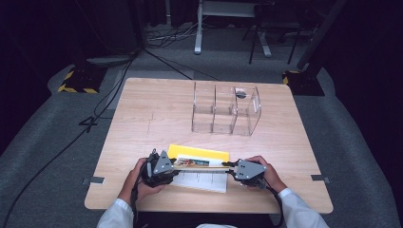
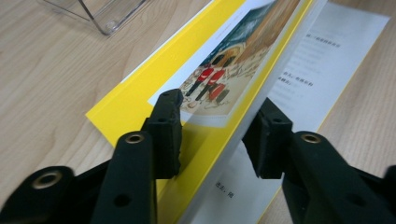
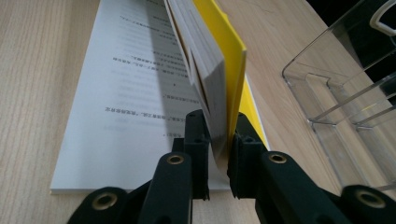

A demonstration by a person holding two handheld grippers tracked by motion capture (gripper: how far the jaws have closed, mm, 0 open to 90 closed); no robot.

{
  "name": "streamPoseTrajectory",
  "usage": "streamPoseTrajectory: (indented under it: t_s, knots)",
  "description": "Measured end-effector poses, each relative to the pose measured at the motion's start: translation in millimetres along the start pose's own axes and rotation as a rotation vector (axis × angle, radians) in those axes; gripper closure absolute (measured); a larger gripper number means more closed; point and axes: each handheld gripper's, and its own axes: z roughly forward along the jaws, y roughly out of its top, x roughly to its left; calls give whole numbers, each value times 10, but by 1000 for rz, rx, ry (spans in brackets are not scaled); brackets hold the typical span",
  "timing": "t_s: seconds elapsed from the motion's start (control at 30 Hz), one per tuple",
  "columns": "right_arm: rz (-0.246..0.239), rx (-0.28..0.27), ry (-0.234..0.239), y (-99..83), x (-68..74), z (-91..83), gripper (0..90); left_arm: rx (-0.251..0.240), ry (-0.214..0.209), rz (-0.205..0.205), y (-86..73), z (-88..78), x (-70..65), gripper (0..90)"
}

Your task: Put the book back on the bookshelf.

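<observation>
Currently, step: book raised on edge over counter, near front.
Right gripper: fingers clenched on book's end.
Left gripper: fingers straddle book, released.
Next: close left; carry to clear organizer beyond.

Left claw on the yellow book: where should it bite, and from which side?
Grip the raised block of pages with the yellow cover at its near end edge, coming in end-on from the book's left end, opposite the right claw, which is shut on the far end. The block stands tilted up off the open white page, so a thin graspable edge already sits between the left claw pads.
</observation>
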Motion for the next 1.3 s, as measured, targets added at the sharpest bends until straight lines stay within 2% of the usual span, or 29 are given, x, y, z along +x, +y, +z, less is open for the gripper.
streamPoseTrajectory:
  t_s: [0.03, 0.2, 0.27, 0.3, 0.43, 0.53, 0.6, 0.73, 0.8, 0.83, 0.93, 1.0, 1.07, 1.1, 1.13, 1.2, 1.3]
  knots:
    - [1, 2, -3, 16, -5, -3, 804, 5, 1, 9, 31, 3, -28, 485]
    - [-6, 22, -17, 63, 15, -11, 809, 37, 41, 43, 212, 46, -203, 427]
    - [8, 25, -19, 76, 5, -19, 809, 36, 55, 40, 269, 71, -263, 392]
    - [9, 23, -21, 79, 1, -21, 809, 32, 77, 31, 296, 87, -295, 383]
    - [18, 26, -31, 95, 5, -25, 808, 21, 67, 31, 366, 154, -382, 383]
    - [22, 23, -37, 112, 7, -29, 808, 21, 61, 26, 410, 182, -402, 401]
    - [22, 22, -38, 120, 3, -31, 804, 22, 59, 34, 433, 212, -420, 461]
    - [29, 20, -38, 129, -2, -28, 797, 23, 52, 17, 454, 282, -423, 551]
    - [31, 26, -39, 135, 0, -23, 795, 14, 79, 29, 452, 293, -431, 591]
    - [37, 23, -38, 134, -2, -25, 789, 0, 76, 29, 442, 290, -424, 656]
    - [46, 10, -49, 138, -4, -30, 761, -22, 64, 38, 408, 284, -405, 694]
    - [73, -11, -56, 135, -22, -37, 690, -39, 55, 36, 387, 281, -388, 715]
    - [119, -39, -64, 117, -70, -70, 570, -64, 46, 27, 360, 263, -363, 724]
    - [119, -39, -64, 117, -70, -70, 570, -64, 46, 27, 360, 263, -363, 729]
    - [147, -40, -79, 86, -112, -101, 526, -78, 41, 18, 349, 255, -355, 729]
    - [179, -38, -102, 26, -161, -133, 494, -106, 31, 3, 317, 220, -321, 734]
    - [242, -2, -136, -129, -268, -133, 454, -151, 23, -20, 271, 151, -264, 743]
